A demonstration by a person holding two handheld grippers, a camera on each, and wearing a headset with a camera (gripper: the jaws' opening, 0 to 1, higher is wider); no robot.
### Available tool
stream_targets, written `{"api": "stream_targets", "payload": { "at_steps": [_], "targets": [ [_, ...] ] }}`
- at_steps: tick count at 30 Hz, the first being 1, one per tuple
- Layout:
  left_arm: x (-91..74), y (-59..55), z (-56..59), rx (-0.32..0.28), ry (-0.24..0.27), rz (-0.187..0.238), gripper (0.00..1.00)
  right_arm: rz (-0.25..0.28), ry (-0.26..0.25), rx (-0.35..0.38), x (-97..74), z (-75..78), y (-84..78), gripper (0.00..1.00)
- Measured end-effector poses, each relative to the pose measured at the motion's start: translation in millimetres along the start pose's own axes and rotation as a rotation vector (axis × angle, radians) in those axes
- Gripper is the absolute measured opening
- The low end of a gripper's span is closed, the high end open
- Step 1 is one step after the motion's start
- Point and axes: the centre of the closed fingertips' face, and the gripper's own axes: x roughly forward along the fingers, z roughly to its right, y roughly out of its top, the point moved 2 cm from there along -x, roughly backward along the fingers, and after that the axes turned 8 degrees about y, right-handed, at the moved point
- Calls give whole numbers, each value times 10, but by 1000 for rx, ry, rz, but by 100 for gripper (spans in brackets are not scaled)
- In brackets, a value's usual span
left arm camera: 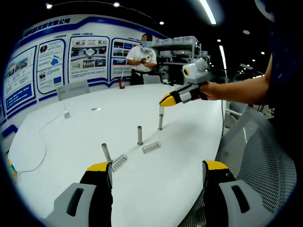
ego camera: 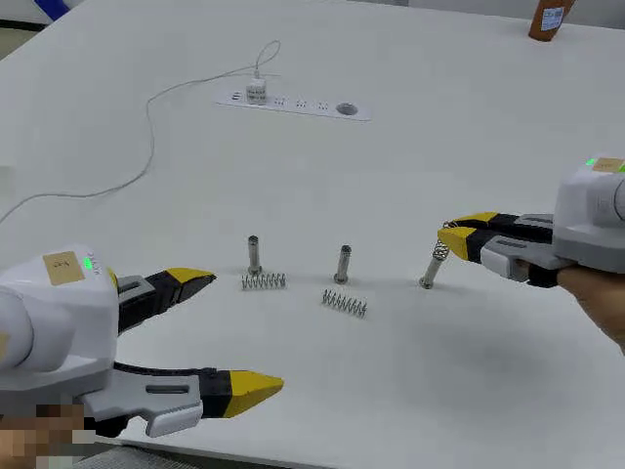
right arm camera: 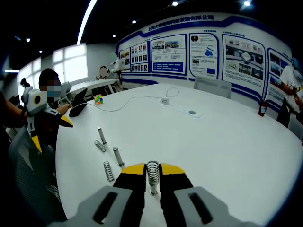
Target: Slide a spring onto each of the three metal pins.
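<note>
Three metal pins stand in a row on the white table (ego camera: 410, 176): left pin (ego camera: 254, 254), middle pin (ego camera: 343, 264), right pin (ego camera: 429, 275), which leans. One loose spring (ego camera: 264, 281) lies beside the left pin, and another spring (ego camera: 344, 303) lies in front of the middle pin. My right gripper (ego camera: 451, 235) is shut on a third spring (right arm camera: 152, 172), held over the top of the right pin (right arm camera: 152, 190). My left gripper (ego camera: 234, 332) hovers wide open with nothing between its jaws, near the table's front edge and left of the pins (left arm camera: 140, 135).
A power strip (ego camera: 293, 102) with a white plug and a trailing cable lies at the back of the table. A brown bottle (ego camera: 550, 20) stands at the far right corner. A mesh chair (left arm camera: 255, 156) is beside the table.
</note>
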Motion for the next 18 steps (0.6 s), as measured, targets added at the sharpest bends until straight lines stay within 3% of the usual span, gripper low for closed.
{"api": "stream_targets", "payload": {
  "at_steps": [18],
  "targets": [
    [-1, -8, -10, -2, 3, -2, 80, -26, 6, 10, 128, 30, -250, 12]
  ]
}}
